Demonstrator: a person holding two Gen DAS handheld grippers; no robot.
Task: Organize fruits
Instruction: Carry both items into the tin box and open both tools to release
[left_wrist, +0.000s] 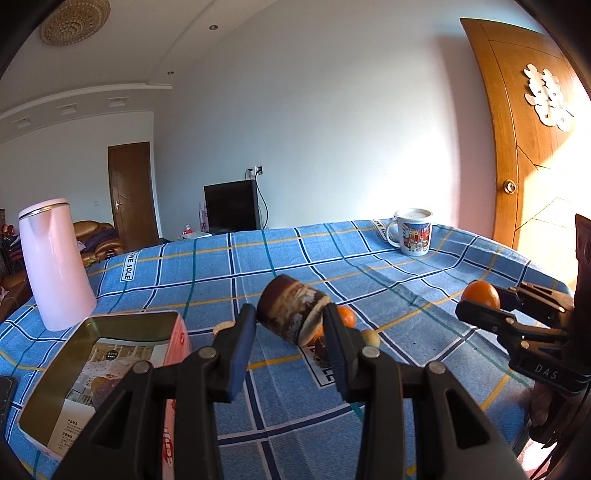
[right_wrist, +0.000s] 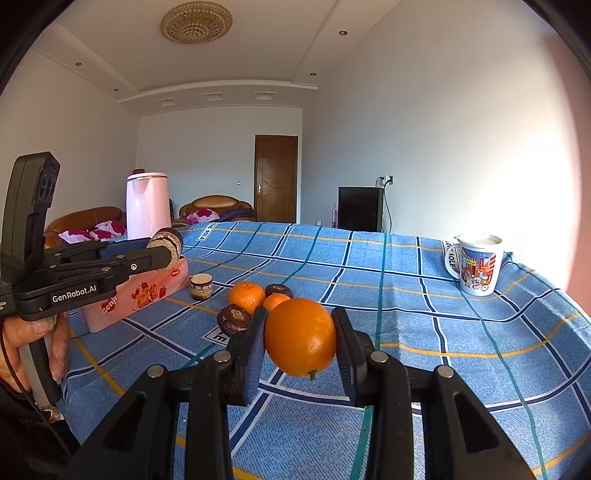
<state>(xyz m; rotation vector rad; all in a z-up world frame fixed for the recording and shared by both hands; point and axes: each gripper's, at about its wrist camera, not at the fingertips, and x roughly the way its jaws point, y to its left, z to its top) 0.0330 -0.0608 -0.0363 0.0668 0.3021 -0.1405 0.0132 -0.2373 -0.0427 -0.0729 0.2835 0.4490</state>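
I have both tools loaded and lifted off the bench (right_wrist: 406, 295), so I judge this to be the carrying step, between picking up and setting down. My right gripper (right_wrist: 300, 339) has its jaws clamped on a large orange (right_wrist: 300, 336), squeezed at its two sides and held clear above the blue checked cloth (left_wrist: 369, 273). My left gripper (left_wrist: 291, 325) has its jaws closed on a brown cake (left_wrist: 291, 314), which sits tilted between the pads; from the right wrist view the same cake hangs above the near corner of the pink tin (right_wrist: 129, 299). That tin stands open at the left of the bench, with printed paper inside it, and the left wrist view shows its rim (left_wrist: 127, 317) just beside and below the left jaws. Left on the cloth are two smaller oranges (right_wrist: 246, 295), two more brown cakes (right_wrist: 232, 319) touching them, and a small cup-shaped cake (right_wrist: 201, 286) near the tin. A pink kettle (left_wrist: 55, 266) and a printed mug (left_wrist: 413, 232) stand well apart from the pile. Next, I think, each load wants a clear resting place before the jaws ease open; the orange is round and may roll once freed, so I would lower it until it touches down.
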